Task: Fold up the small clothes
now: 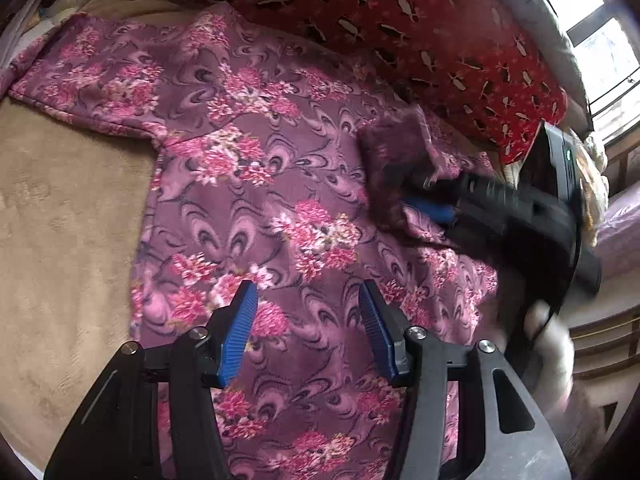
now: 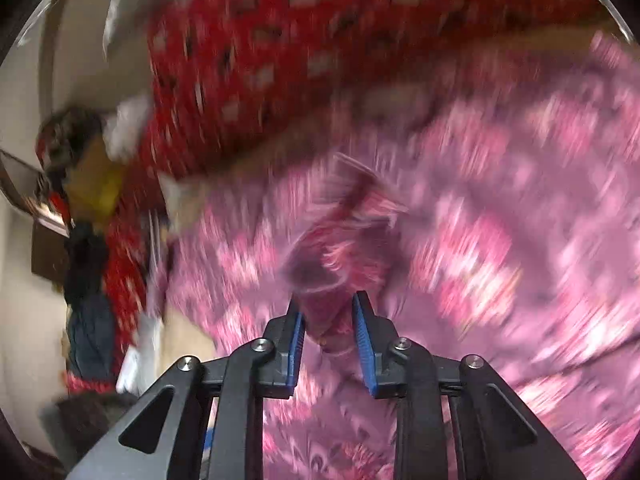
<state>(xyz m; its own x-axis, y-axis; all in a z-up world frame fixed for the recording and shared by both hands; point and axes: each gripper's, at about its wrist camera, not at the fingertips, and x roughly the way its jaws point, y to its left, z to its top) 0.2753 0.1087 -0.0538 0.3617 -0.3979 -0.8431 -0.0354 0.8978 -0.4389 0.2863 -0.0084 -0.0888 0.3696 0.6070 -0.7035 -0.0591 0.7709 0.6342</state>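
A small purple top with pink flowers (image 1: 256, 168) lies spread flat on a tan blanket (image 1: 60, 220), one sleeve stretched to the upper left. My left gripper (image 1: 308, 308) is open and empty, hovering over the top's lower body. My right gripper (image 1: 416, 196) comes in from the right and is shut on the other sleeve (image 1: 396, 144), folding it over the body. In the blurred right wrist view the gripper (image 2: 328, 316) pinches that sleeve's fabric (image 2: 332, 280) between its blue pads.
A red patterned quilt (image 1: 400, 20) is bunched behind the top. A window (image 1: 600, 40) is at the far right. Piled clothes (image 2: 88, 280) and a pale wall show at the left of the right wrist view.
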